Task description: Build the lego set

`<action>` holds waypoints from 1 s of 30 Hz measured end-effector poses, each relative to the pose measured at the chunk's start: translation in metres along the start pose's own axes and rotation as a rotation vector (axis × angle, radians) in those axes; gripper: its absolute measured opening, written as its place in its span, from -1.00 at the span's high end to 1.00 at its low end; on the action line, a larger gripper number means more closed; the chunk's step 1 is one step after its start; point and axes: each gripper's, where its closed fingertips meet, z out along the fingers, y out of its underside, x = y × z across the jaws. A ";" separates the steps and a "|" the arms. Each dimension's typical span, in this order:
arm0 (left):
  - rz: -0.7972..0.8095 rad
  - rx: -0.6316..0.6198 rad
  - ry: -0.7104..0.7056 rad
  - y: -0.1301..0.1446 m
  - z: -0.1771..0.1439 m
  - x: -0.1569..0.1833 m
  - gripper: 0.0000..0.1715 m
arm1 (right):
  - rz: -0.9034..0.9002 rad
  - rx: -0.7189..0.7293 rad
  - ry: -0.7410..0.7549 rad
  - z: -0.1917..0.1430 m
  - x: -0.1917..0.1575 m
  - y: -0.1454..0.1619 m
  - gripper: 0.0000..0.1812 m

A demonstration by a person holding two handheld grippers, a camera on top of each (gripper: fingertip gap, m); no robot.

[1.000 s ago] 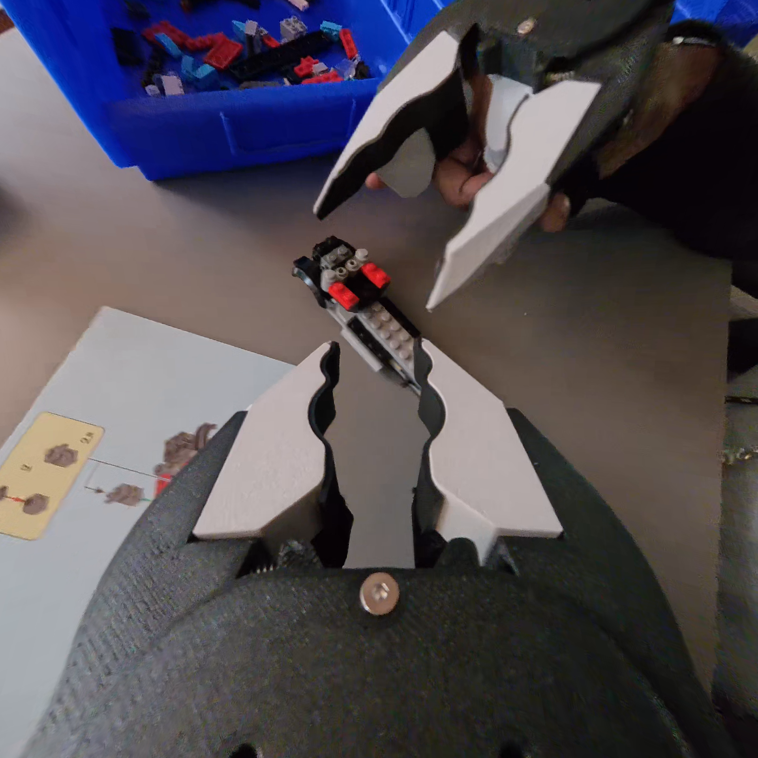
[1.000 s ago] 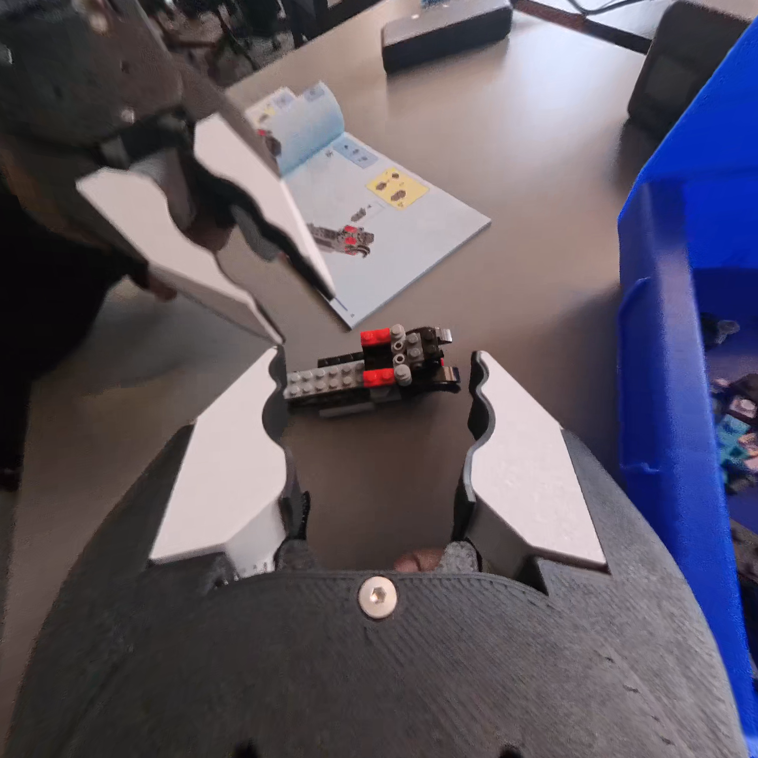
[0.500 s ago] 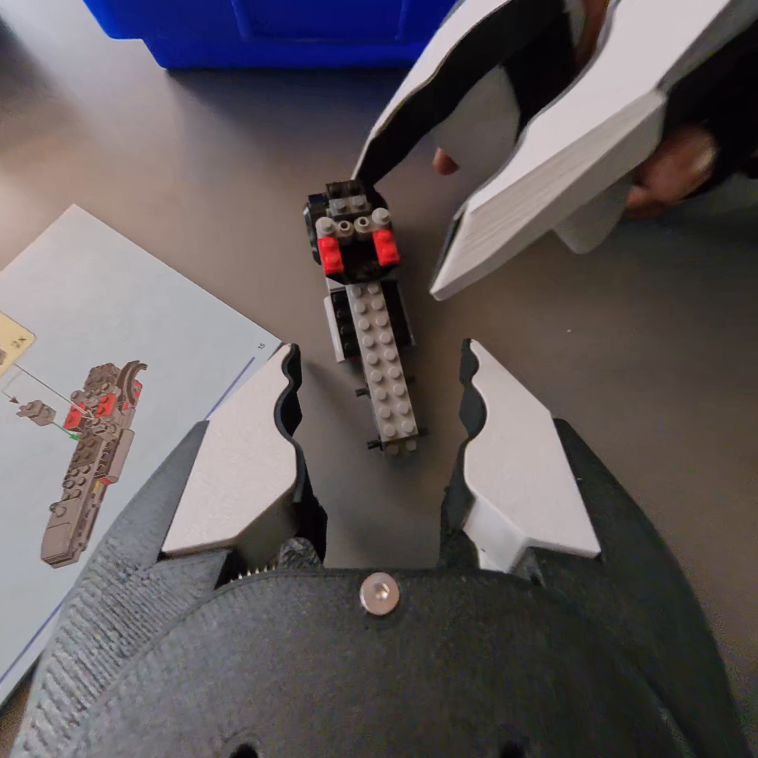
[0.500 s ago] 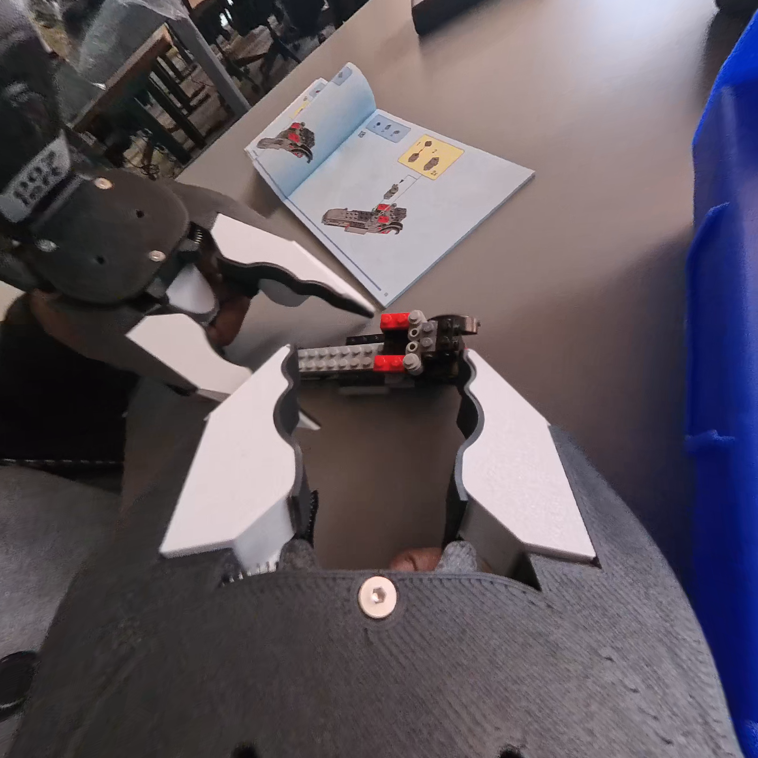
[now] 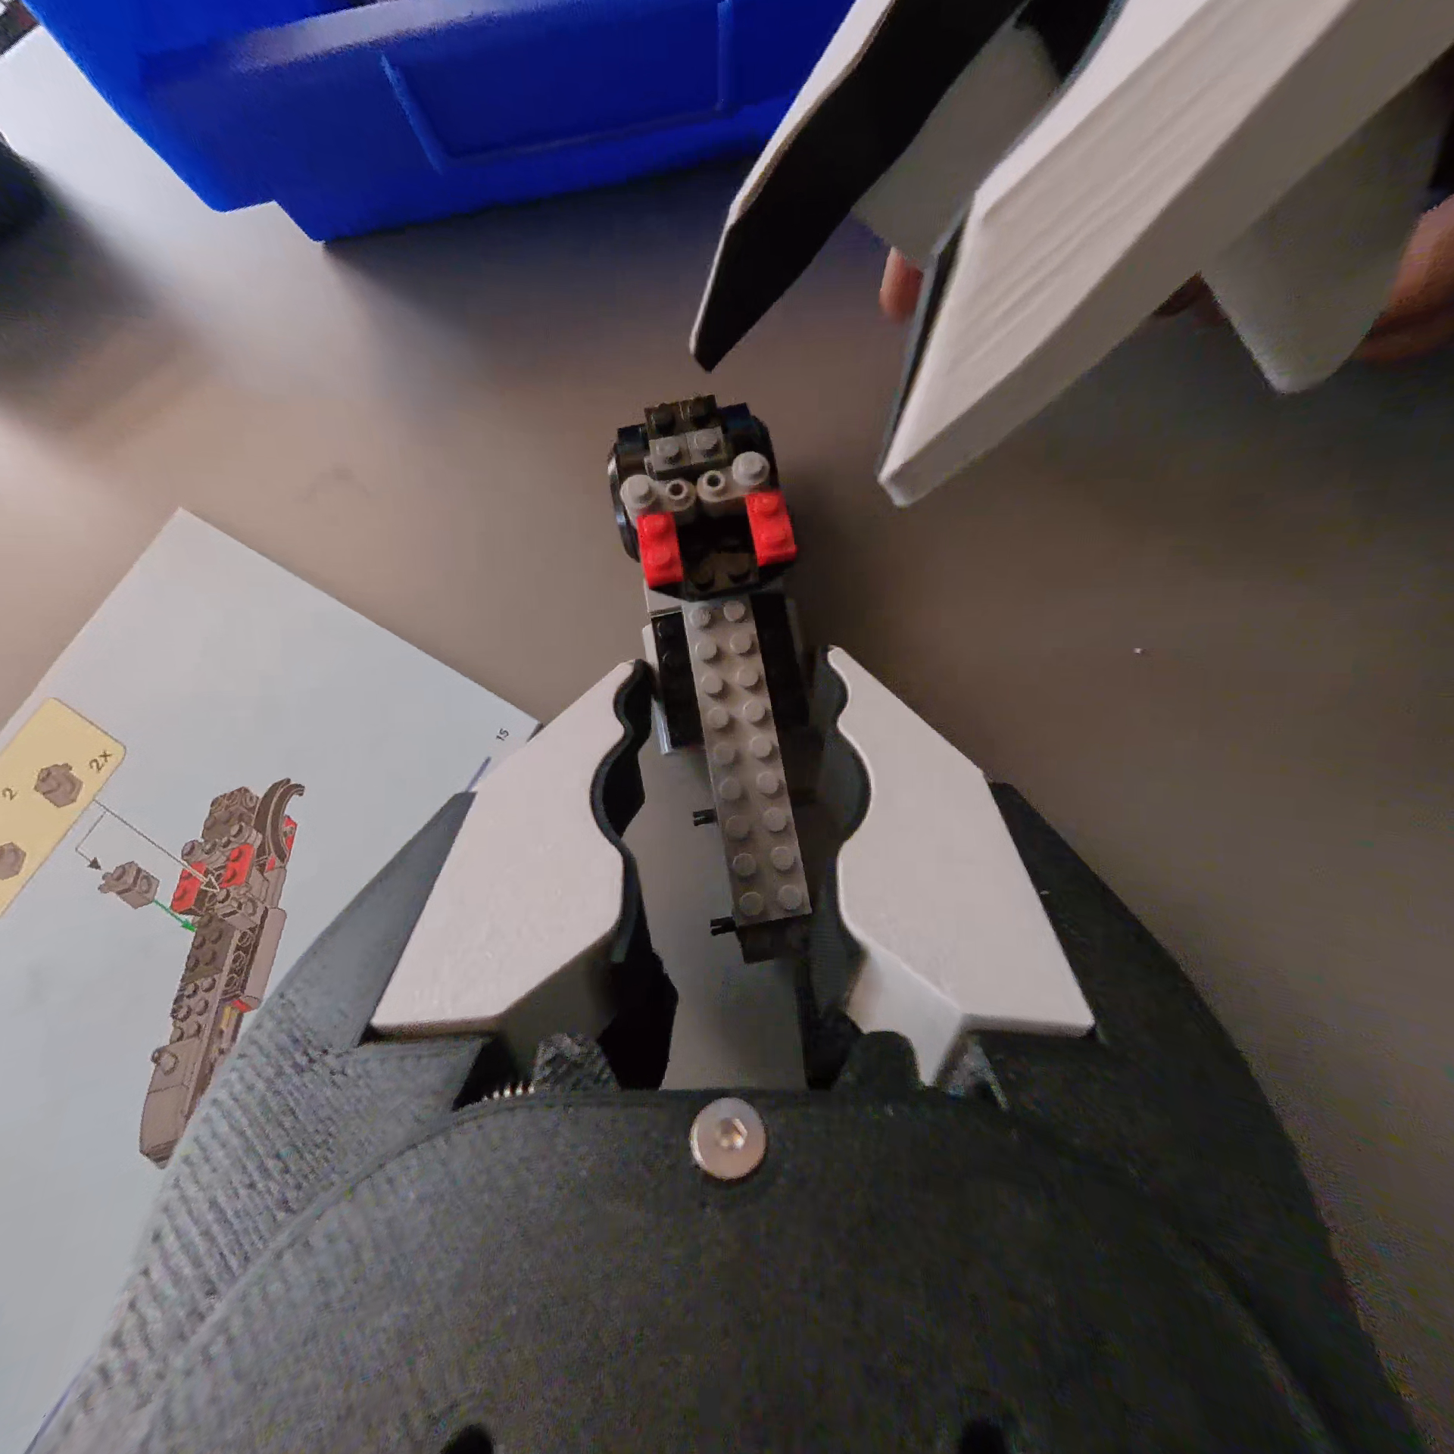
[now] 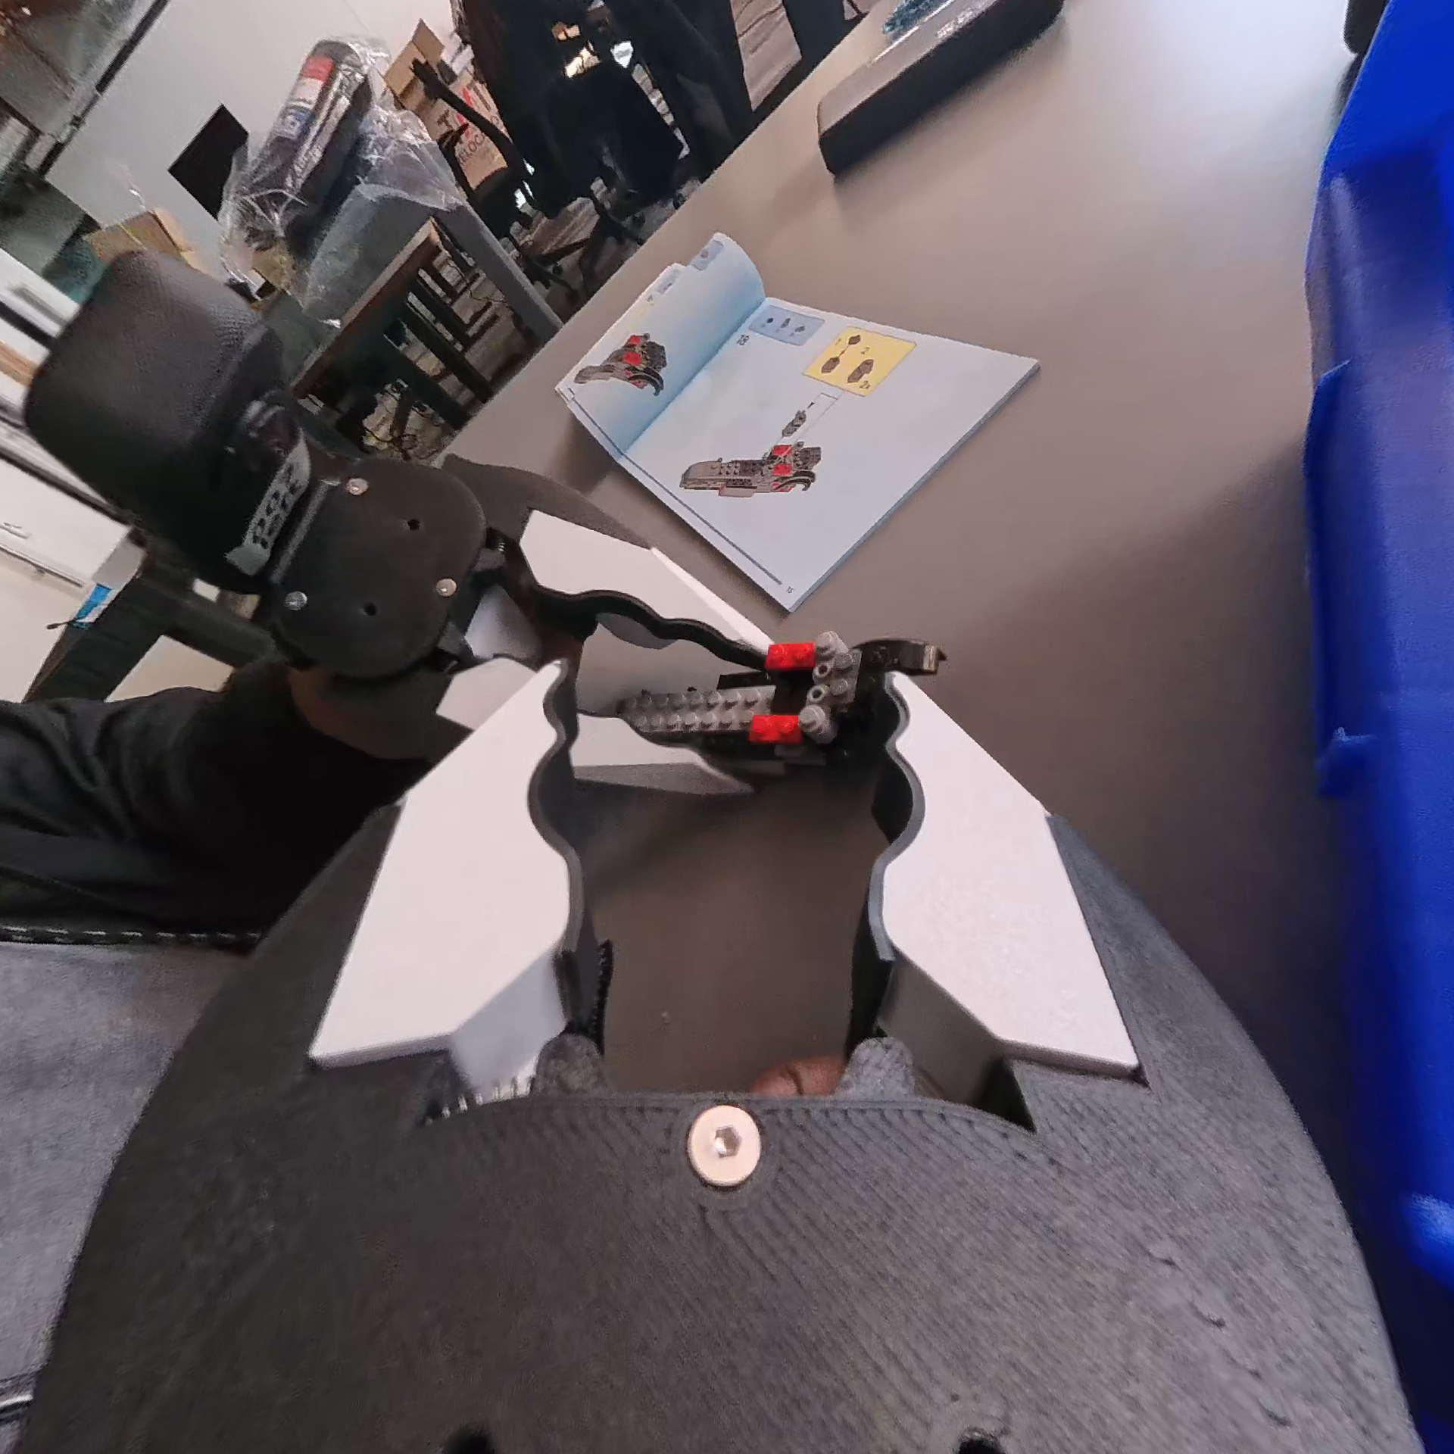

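The lego model is a long grey studded body with a black head, two red bricks and grey round studs. It lies lengthwise between my left gripper's fingers, which press on both of its sides. In the right wrist view the left gripper holds the model from the left. My right gripper is open, and the model's head is against its right finger. In the left wrist view the right gripper hangs open just beyond the head.
An open instruction booklet lies left of the model and shows in the right wrist view too. A blue parts bin stands behind it, at the right edge in the right wrist view. A flat black box lies far back. Tip to tip, the grippers are about 6 cm apart.
My left gripper has moved forward over the model's grey body and closed on its sides. My right gripper has stayed open by the head, and its view has tilted up.
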 end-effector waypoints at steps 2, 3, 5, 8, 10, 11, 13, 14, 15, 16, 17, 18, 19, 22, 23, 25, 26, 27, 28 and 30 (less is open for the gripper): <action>0.011 0.012 0.012 0.000 0.000 0.000 0.51 | -0.013 -0.008 0.021 -0.003 0.001 0.002 0.15; 0.017 0.015 0.013 0.000 0.000 -0.001 0.51 | -0.017 -0.013 0.030 -0.005 0.002 0.003 0.15; 0.030 0.020 0.015 0.000 -0.001 -0.003 0.51 | -0.018 -0.019 0.041 -0.009 0.003 0.007 0.15; 0.021 0.027 0.046 -0.001 -0.001 -0.002 0.51 | -0.009 -0.037 0.037 -0.010 0.002 0.015 0.17; 0.018 0.043 0.055 -0.004 -0.002 -0.003 0.51 | -0.012 -0.047 0.035 -0.010 0.002 0.019 0.17; 0.016 0.047 0.060 -0.005 -0.002 -0.003 0.52 | -0.017 -0.054 0.038 -0.010 0.002 0.020 0.16; 0.009 0.060 0.074 -0.006 -0.003 -0.004 0.52 | -0.021 -0.060 0.051 -0.009 0.003 0.021 0.16; 0.006 0.062 0.081 -0.007 -0.003 -0.004 0.51 | -0.021 -0.063 0.058 -0.009 0.005 0.022 0.16; 0.009 0.061 0.087 -0.007 -0.003 -0.004 0.51 | -0.025 -0.068 0.066 -0.008 0.006 0.023 0.16; 0.010 0.063 0.095 -0.007 -0.003 -0.004 0.52 | -0.033 -0.075 0.076 -0.008 0.007 0.024 0.15; 0.010 0.065 0.107 -0.007 -0.003 -0.003 0.52 | -0.044 -0.085 0.086 -0.007 0.008 0.026 0.15; 0.010 0.070 0.120 -0.007 -0.004 -0.002 0.52 | -0.056 -0.100 0.098 -0.006 0.010 0.029 0.14; 0.010 0.074 0.131 -0.007 -0.005 -0.001 0.52 | -0.067 -0.117 0.112 -0.005 0.012 0.032 0.13; 0.059 0.064 0.176 -0.003 -0.007 0.002 0.52 | -0.124 -0.173 0.152 -0.002 0.016 0.041 0.12; 0.075 0.054 0.203 0.000 -0.009 0.004 0.52 | -0.156 -0.196 0.157 -0.001 0.016 0.044 0.12; 0.112 0.050 0.261 0.006 -0.014 0.008 0.52 | -0.238 -0.233 0.165 0.000 0.014 0.049 0.12; 0.127 0.047 0.288 0.009 -0.018 0.009 0.52 | -0.278 -0.248 0.165 0.001 0.013 0.051 0.12; 0.142 0.042 0.316 0.013 -0.021 0.011 0.52 | -0.318 -0.262 0.166 0.002 0.012 0.053 0.12; 0.152 0.038 0.337 0.017 -0.024 0.011 0.52 | -0.355 -0.273 0.164 0.003 0.011 0.054 0.12; 0.180 0.036 0.377 0.023 -0.031 0.012 0.51 | -0.421 -0.290 0.143 0.007 0.006 0.056 0.13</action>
